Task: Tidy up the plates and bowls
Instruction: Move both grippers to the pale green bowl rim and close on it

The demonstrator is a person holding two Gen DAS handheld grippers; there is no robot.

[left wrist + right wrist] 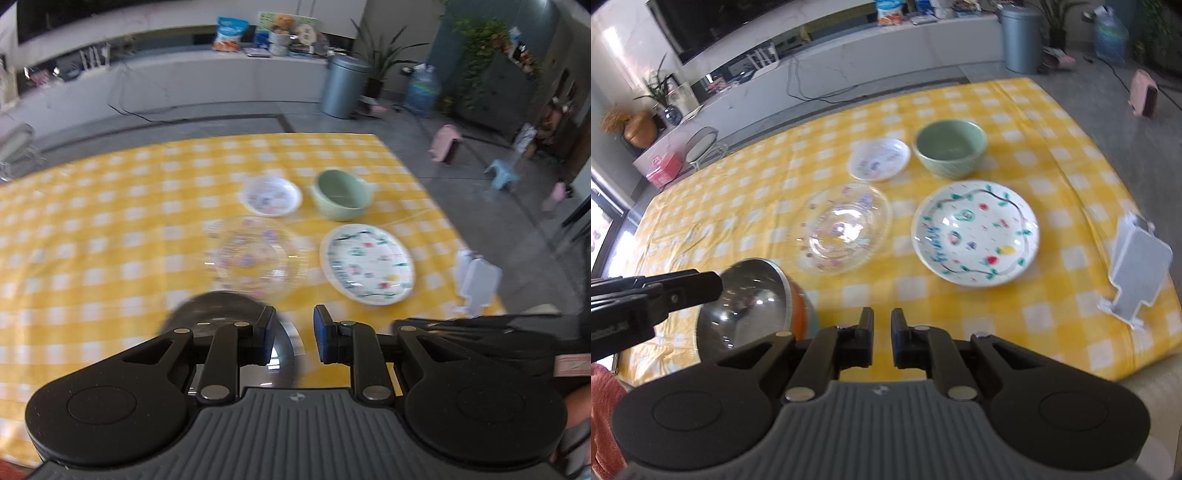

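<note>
On the yellow checked tablecloth (1015,295) lie a clear glass plate (844,229), a white floral plate (975,232), a small white dish (880,159) and a green bowl (949,147). A steel bowl with an orange outside (753,306) sits tilted at the near left, under my left gripper (294,334), which is open above its rim (221,310). My right gripper (882,336) hovers empty near the table's front edge, its jaws a narrow gap apart. The left gripper's finger (683,290) reaches over the steel bowl in the right wrist view.
A white phone stand (1137,269) stands at the table's right edge. Beyond the table are a grey bin (343,86), a water jug (423,90), plants and a long white counter (184,81). Small stools (502,171) sit on the floor to the right.
</note>
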